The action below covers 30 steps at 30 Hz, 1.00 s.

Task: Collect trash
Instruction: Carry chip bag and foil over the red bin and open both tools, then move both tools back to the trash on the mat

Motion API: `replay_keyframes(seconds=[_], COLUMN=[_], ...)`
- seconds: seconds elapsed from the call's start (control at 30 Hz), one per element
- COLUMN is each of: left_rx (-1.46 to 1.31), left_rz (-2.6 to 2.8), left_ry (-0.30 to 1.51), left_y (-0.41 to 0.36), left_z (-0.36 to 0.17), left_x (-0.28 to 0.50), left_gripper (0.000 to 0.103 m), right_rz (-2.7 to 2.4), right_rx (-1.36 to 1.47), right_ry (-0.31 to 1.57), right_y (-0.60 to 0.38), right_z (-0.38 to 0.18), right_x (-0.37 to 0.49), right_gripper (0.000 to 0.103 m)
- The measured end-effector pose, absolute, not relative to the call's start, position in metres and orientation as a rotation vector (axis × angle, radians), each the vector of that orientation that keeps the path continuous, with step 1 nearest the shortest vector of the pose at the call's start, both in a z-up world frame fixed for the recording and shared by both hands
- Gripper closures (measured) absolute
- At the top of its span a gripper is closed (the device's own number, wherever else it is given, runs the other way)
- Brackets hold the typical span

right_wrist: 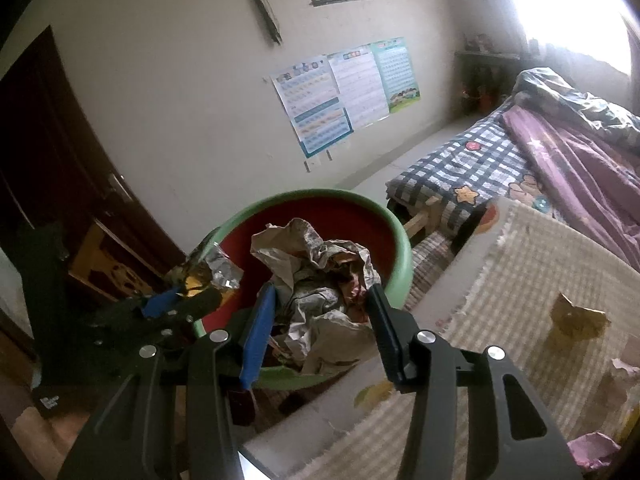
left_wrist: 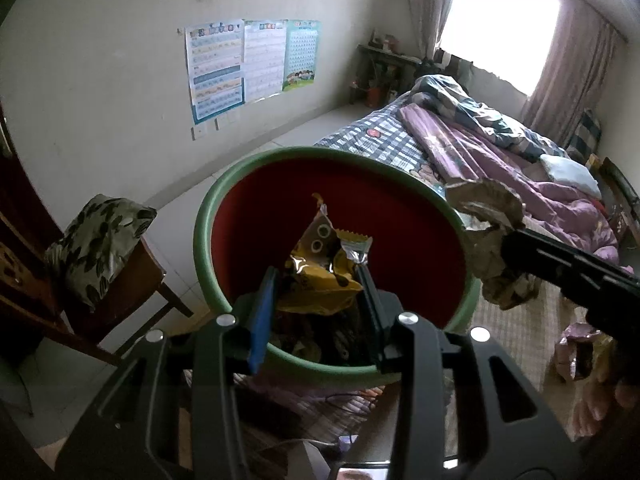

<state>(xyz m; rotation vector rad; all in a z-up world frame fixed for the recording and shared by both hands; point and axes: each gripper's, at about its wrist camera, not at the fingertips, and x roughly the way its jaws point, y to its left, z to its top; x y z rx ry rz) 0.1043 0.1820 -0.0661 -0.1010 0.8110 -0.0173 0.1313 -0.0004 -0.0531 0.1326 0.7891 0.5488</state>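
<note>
A round bin with a green rim [left_wrist: 208,216] and red inside stands just ahead of both grippers. My left gripper [left_wrist: 316,276] is shut on a yellow snack wrapper [left_wrist: 316,248] with a silver lining and holds it over the bin's mouth. The right gripper [right_wrist: 322,292] is shut on a big wad of crumpled paper [right_wrist: 316,264], held above the near side of the green-rimmed bin [right_wrist: 400,248]. In the left wrist view that paper wad [left_wrist: 484,208] hangs at the bin's right edge in the right gripper [left_wrist: 508,240]. The right wrist view shows the left gripper [right_wrist: 188,294] with its wrapper [right_wrist: 212,272] at the bin's left rim.
A checked mat [right_wrist: 520,280] to the right carries a brown paper scrap [right_wrist: 576,316] and pink wrappers [right_wrist: 592,448]. A bed with purple bedding [left_wrist: 480,140] lies behind it. A wooden chair with a leaf-print cushion [left_wrist: 100,236] stands left of the bin, near a dark door [right_wrist: 60,160].
</note>
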Motion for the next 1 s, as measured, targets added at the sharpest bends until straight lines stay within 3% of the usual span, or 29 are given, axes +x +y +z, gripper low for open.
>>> replay_keyframes(seconds=[0.4,0.43,0.5,0.6,1.0], left_rx=[-0.110,-0.108,-0.106,-0.113,-0.121], left_rz=[-0.035,-0.031,-0.024,-0.019,-0.029], left_ry=[0.821,0.818,0.818,0.804,0.790], left_y=[0.187,0.187,0.187,0.190,0.188], left_z=[-0.070,-0.070,-0.071,-0.070,-0.066], left_x=[0.118,0.118,0.119,0.118,0.110], left_gripper=[0.065,0.062,0.044,0.034,0.033], right_rz=[0.544,0.543,0.543,0.544,0.499], right_rx=[0.138,0.141,0.149,0.171,0.201], right_ry=[0.792,0.791,0.791,0.786,0.769], right_y=[0.010,0.010,0.010,0.008,-0.022], right_z=[-0.056,-0.055,-0.056,-0.056,-0.043], right_x=[0.139,0.140,0.141,0.141,0.125], right_gripper=[0.054,0.053,0.045,0.040,0.039])
